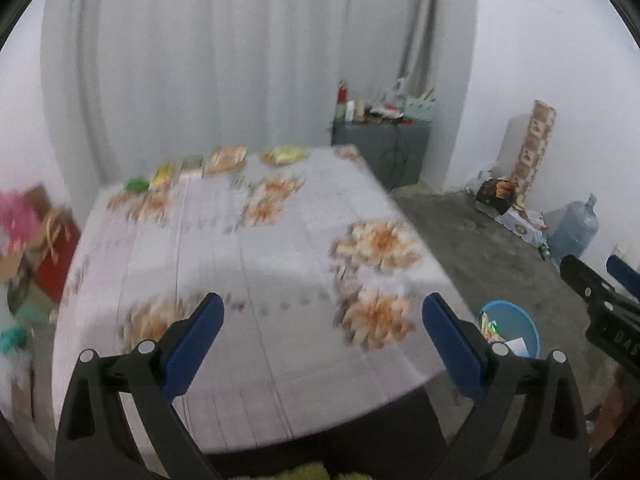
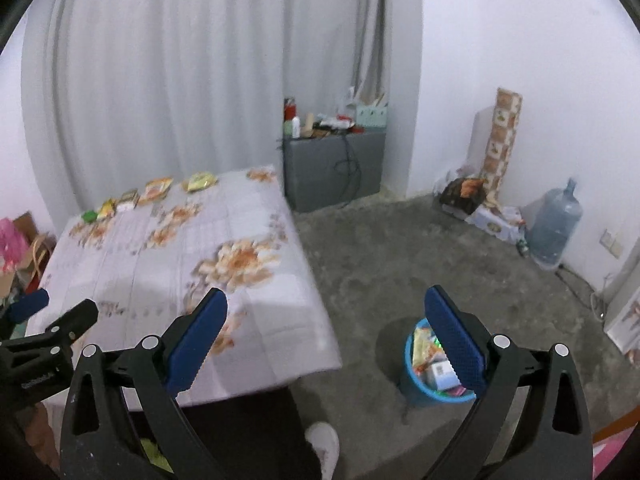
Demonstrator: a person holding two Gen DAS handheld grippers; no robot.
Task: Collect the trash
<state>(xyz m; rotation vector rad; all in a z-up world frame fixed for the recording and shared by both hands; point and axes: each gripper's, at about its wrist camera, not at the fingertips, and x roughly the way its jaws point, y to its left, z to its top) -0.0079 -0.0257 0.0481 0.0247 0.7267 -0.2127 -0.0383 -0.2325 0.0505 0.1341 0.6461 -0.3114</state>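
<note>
Between the blue pads of the right gripper (image 2: pixel 326 336) nothing is held: its jaws stand spread as wide as they go, one finger over the near corner of the table (image 2: pixel 280 320) and the other in front of the blue bin (image 2: pixel 416 390) on the concrete floor. That bin sits just beside the table's near right corner and is already stuffed with wrappers and a small box. The left gripper (image 1: pixel 322 348) is likewise spread wide and empty, hanging over the near edge of the flowered tablecloth, with the bin's rim (image 1: pixel 528 326) just past its right-hand finger. Well apart from both tools, along the table's far edge near the curtain, lies a row of trash: a green wrapper (image 2: pixel 89 215), yellow packets (image 2: pixel 107 207), a small box (image 2: pixel 129 199), an orange pouch (image 2: pixel 157 189) and a yellow-green packet (image 2: pixel 200 181). Left wrist view is blurred.
</note>
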